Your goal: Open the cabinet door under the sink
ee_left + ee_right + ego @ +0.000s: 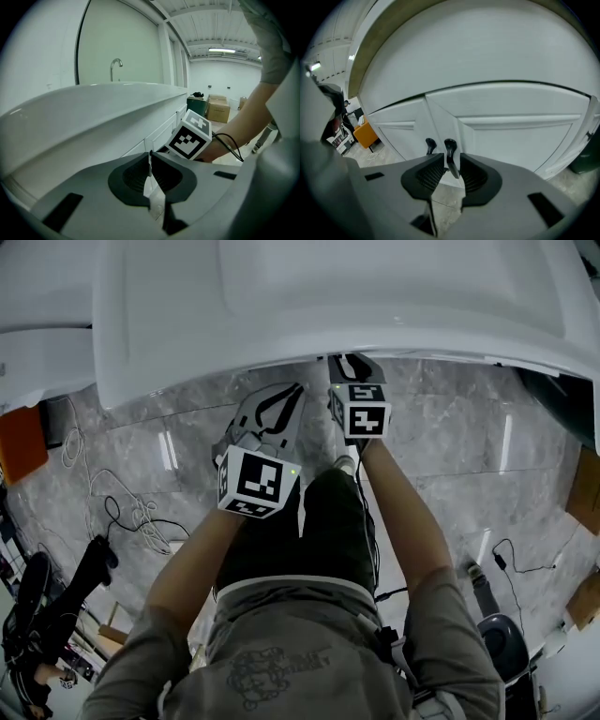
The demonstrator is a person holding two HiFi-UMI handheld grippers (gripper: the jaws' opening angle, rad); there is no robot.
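The right gripper (451, 159) holds its ribbed black jaws apart around the curved, glossy black handle (450, 146) of the smooth white panelled cabinet door (515, 136). A twin handle (430, 145) sits at its 9 o'clock. The left gripper (150, 157) has its jaws together, with nothing between them.

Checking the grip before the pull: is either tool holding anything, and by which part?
Nothing is clamped yet. The right tool straddles the lower end of the right-hand door handle, a gap showing. The left tool is shut, empty.
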